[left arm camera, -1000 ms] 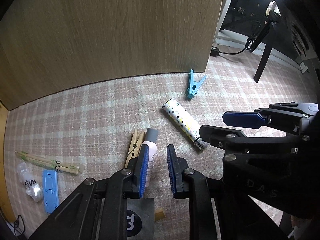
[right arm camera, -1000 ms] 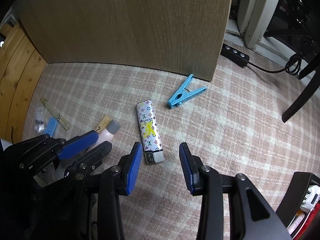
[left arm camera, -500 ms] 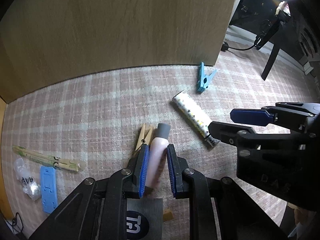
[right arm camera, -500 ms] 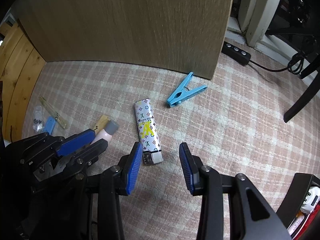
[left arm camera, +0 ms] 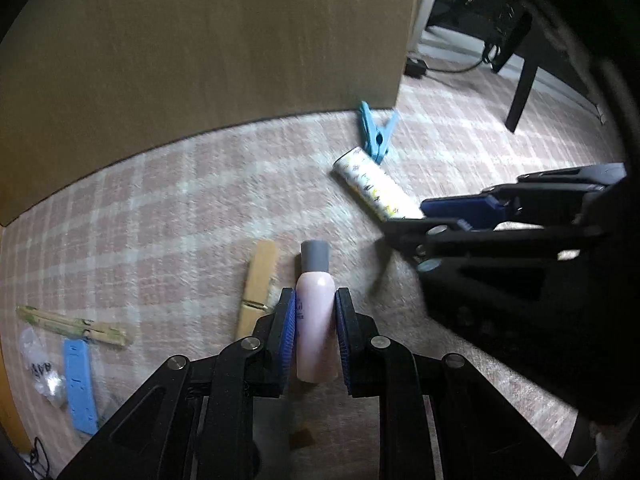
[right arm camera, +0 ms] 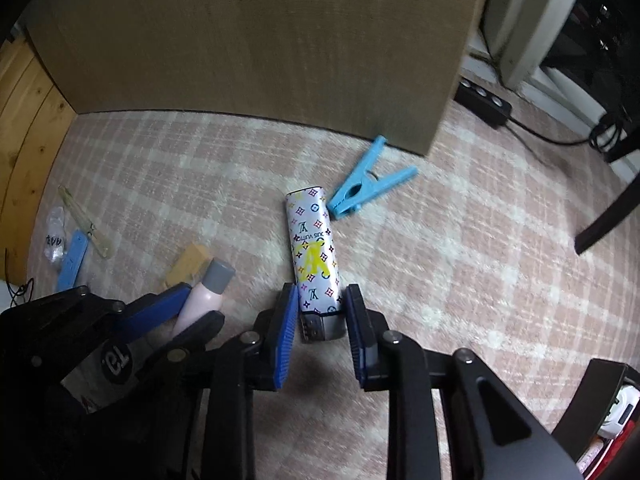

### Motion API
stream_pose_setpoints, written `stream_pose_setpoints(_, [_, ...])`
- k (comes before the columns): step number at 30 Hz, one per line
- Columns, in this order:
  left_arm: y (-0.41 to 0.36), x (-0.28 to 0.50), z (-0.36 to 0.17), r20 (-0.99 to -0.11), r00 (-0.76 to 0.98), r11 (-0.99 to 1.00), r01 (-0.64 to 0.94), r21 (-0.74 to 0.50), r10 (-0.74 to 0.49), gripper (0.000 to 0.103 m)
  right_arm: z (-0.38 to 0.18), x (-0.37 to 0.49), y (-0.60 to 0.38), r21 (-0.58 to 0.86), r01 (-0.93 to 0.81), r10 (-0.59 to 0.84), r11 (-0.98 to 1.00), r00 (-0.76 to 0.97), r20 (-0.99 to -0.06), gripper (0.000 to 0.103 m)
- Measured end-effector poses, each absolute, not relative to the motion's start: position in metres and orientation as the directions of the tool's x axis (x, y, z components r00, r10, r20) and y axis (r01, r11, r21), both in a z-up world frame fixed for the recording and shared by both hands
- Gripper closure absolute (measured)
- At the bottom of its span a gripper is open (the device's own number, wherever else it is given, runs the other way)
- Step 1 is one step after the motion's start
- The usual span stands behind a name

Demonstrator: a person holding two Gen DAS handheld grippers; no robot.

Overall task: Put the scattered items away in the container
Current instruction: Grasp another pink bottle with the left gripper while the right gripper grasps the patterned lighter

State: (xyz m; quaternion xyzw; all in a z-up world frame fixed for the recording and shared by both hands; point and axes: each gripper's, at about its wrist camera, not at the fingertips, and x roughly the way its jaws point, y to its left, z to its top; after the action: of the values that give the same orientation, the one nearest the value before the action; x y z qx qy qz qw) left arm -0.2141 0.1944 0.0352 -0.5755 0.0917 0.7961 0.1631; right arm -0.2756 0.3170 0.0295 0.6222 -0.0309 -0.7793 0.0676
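nearest, at the bottom centre of its view, the left gripper (left arm camera: 316, 340) had its pads pressed on the pink bottle (left arm camera: 315, 332), which seemed to lie on the rug (left arm camera: 168, 216). the right gripper (right arm camera: 322, 330) was closing, the lighter (right arm camera: 314, 256) between its jaws with a gap at each pad, so not gripped. the tidying looked barely begun: a wooden peg (left arm camera: 258, 284), a blue strip (left arm camera: 80, 384), a bamboo stick (left arm camera: 72, 326) and a small bag (left arm camera: 42, 368) at lower left, and farther off a blue peg (right arm camera: 368, 184), all lay loose. the container was hard to make out; only a dark corner (right arm camera: 608, 396) cut off at lower right might be it.
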Motion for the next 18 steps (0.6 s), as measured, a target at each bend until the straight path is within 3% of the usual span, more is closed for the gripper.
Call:
stream_pose_setpoints(7, [0.202, -0.209, 0.042, -0.941, -0.293, -0.936, -0.347, -0.057, 0.166, 0.085, 0.033, -0.263, 0.345, 0.188, 0.002, -0.184, -0.982, -0.211, -0.960, 0.081])
stream_pose_setpoints(8, [0.203, -0.208, 0.044, -0.940, -0.297, -0.936, -0.347, -0.057, 0.167, 0.085, 0.035, -0.261, 0.349, 0.194, -0.007, -0.188, -0.981, -0.218, -0.958, 0.083])
stream_pose_setpoints(9, [0.204, -0.207, 0.047, -0.938, -0.302, -0.936, -0.348, -0.055, 0.168, 0.085, 0.038, -0.259, 0.352, 0.201, -0.013, -0.192, -0.980, -0.227, -0.955, 0.092])
stream_pose_setpoints(18, [0.212, -0.204, 0.058, -0.933, -0.324, -0.939, -0.341, -0.037, 0.155, 0.085, 0.049, -0.255, 0.369, 0.216, -0.023, -0.205, -0.976, -0.233, -0.951, 0.093])
